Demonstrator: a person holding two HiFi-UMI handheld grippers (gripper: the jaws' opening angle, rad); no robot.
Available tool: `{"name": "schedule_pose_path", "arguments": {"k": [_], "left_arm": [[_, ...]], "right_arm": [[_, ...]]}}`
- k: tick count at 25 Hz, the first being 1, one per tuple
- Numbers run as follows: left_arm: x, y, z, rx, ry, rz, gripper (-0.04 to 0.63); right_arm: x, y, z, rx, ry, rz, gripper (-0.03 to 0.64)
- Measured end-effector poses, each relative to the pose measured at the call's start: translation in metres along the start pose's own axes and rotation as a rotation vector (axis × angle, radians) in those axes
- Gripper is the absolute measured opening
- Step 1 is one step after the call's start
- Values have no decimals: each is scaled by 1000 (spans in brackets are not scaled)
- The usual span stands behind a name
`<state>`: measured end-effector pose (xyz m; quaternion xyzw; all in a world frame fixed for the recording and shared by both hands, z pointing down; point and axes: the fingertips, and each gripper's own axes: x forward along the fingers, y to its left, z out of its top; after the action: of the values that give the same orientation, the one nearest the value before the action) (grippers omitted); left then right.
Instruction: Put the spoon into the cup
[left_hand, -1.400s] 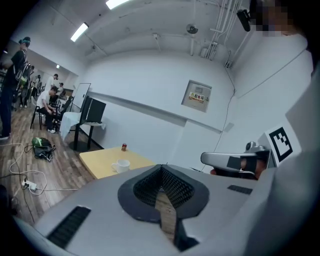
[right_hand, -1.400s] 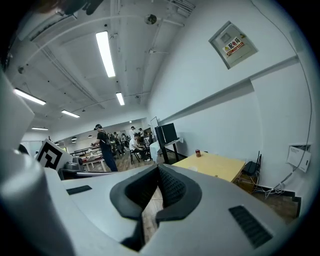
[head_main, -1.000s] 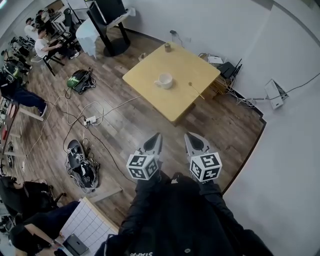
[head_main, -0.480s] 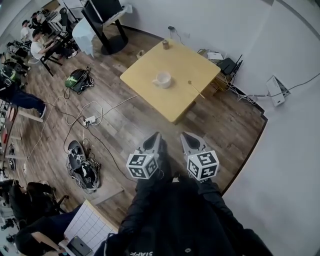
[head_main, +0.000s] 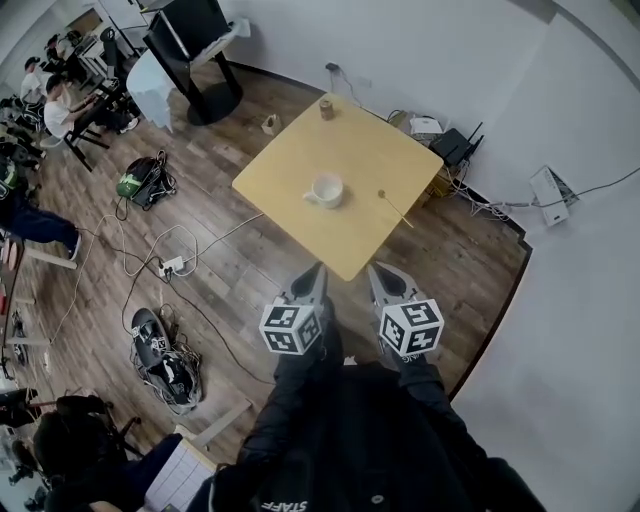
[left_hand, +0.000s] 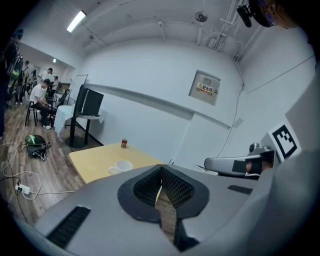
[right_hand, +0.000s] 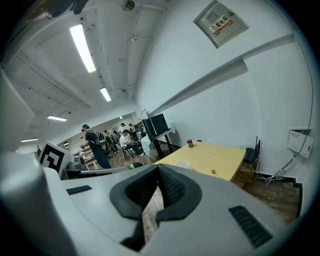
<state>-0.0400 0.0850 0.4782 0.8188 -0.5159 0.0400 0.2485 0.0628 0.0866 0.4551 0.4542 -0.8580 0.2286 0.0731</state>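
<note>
Room contents, left to right, seen from above:

1. People seated at desks, far left corner.
2. Dark bag on the wood floor, with a white power strip and loose cables nearer in.
3. Black stand by the far wall.
4. Square pale-wood table, one corner pointing at the person.
5. Small can, upright near the table's far corner.
6. White cup, upright near the table's middle, handle to its left, nothing in it.
7. Spoon, flat on the table to the right of the cup and apart from it, close to the table's right edge.
8. Left gripper, held over the floor just short of the table's near corner. Its own view shows the fingers pressed together with nothing between them.
9. Right gripper, beside the left one, also short of the table. Fingers closed, empty.
10. Black box and a white unit with cables, on the floor by the right wall.
</note>
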Motion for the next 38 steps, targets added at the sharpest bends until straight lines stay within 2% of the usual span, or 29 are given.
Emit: {"name": "schedule_pose_path", "arguments": {"k": [11, 21, 30, 34, 38], "left_arm": [[93, 82, 40, -18, 79, -64, 34], [150, 125, 52, -27, 161, -121, 34], [190, 132, 16, -49, 261, -129, 34], [215, 127, -8, -51, 300, -119, 34], [236, 116, -40, -59, 353, -110, 34]], "right_arm": [[119, -36, 25, 58, 64, -87, 22], [176, -69, 21, 124, 128, -174, 23], [189, -117, -9, 188, 170, -222, 23], [190, -156, -28, 223, 181, -247, 23], [180, -204, -58, 311, 185, -307, 23]]}}
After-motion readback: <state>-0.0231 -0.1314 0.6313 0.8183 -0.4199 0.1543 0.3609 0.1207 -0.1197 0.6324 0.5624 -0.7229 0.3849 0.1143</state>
